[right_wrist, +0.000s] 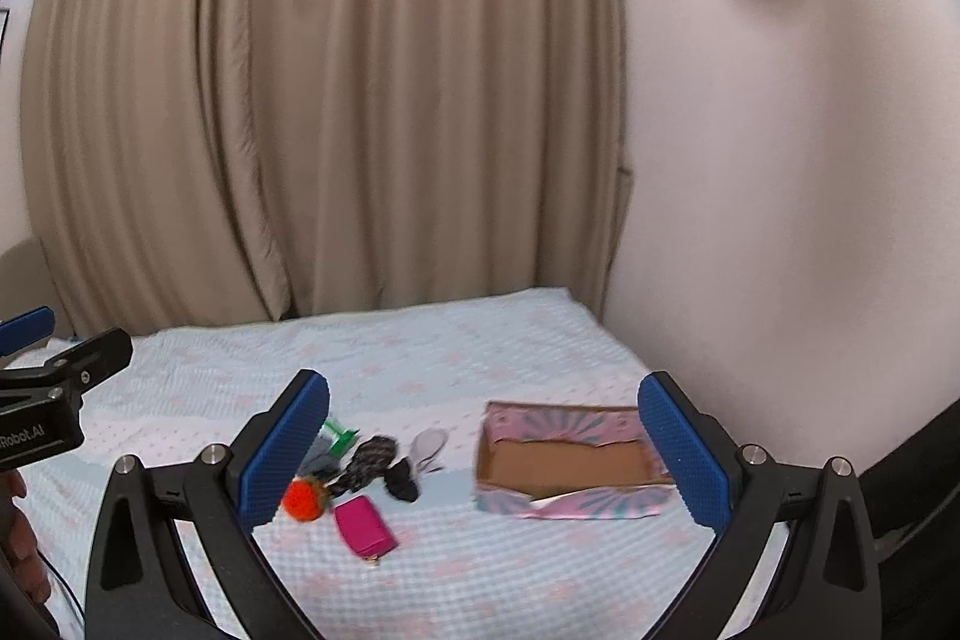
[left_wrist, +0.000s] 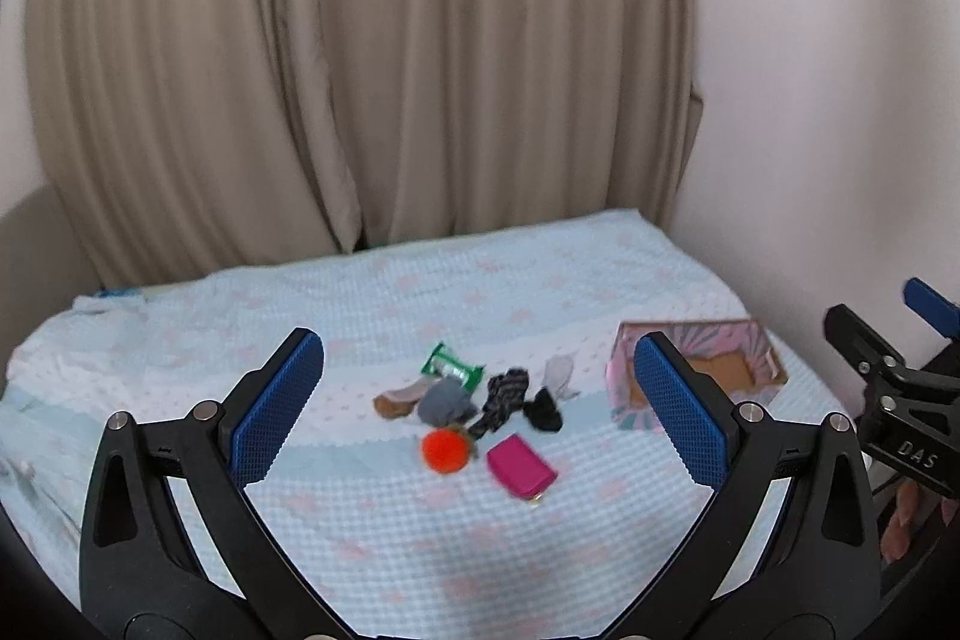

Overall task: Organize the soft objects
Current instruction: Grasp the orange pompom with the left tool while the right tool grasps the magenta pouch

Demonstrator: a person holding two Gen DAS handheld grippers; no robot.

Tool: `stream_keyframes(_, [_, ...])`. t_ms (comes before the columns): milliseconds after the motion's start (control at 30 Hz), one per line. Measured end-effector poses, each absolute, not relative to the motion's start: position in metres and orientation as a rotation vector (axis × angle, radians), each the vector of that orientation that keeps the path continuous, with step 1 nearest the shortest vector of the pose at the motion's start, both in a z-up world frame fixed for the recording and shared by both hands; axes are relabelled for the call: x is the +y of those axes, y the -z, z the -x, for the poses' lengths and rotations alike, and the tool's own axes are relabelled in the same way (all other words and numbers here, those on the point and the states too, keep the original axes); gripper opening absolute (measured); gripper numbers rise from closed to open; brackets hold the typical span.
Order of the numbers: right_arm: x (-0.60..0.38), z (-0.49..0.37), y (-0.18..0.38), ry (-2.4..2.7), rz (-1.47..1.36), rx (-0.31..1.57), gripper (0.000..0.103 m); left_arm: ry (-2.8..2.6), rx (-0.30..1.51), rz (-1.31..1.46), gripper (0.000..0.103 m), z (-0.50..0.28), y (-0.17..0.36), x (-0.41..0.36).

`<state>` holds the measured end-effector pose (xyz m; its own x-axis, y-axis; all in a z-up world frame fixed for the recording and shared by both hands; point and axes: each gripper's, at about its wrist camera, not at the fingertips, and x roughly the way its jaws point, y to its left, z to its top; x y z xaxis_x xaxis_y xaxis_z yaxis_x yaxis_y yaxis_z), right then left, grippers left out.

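A small heap lies mid-bed: an orange pom-pom (left_wrist: 443, 451) (right_wrist: 304, 500), a magenta pouch (left_wrist: 521, 464) (right_wrist: 364, 523), a grey sock (left_wrist: 444, 401), a brown sock (left_wrist: 397, 399), a patterned dark sock (left_wrist: 503, 396) (right_wrist: 369, 461), a black sock (left_wrist: 543, 412) (right_wrist: 402, 483), a white sock (left_wrist: 559, 375) (right_wrist: 428, 445) and a green packet (left_wrist: 451, 366) (right_wrist: 342, 437). A pink-patterned cardboard box (left_wrist: 757, 351) (right_wrist: 564, 460) stands open and empty to their right. My left gripper (left_wrist: 477, 412) hangs open above the bed, short of the heap. My right gripper (right_wrist: 483, 451) is open too, nothing between its fingers.
The bed (left_wrist: 420, 532) has a pale blue quilted cover with pink marks. Beige curtains (left_wrist: 360, 58) hang behind it and a white wall (right_wrist: 780, 160) runs along its right side. A hand (right_wrist: 18, 538) shows at the left edge.
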<state>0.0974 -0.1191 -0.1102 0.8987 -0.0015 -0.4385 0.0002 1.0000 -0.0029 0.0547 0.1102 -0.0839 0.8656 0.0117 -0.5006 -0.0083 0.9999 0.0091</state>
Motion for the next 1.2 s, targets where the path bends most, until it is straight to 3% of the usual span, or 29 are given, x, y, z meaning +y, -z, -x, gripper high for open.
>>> stream_keyframes(333, [-0.049,-0.168,0.208,-0.060,0.046,0.581,0.103,0.063,0.683,-0.026,0.103,-0.133,0.208,0.173])
stream_keyframes(833, [0.013,-0.251,0.404,-0.277,0.220,0.825,0.103,0.208,0.877,-0.054,0.102,-0.263,0.424,0.180])
stream_keyframes(1200, [0.036,-0.298,0.506,-0.377,0.273,0.938,0.096,0.253,0.963,-0.054,0.096,-0.298,0.498,0.174])
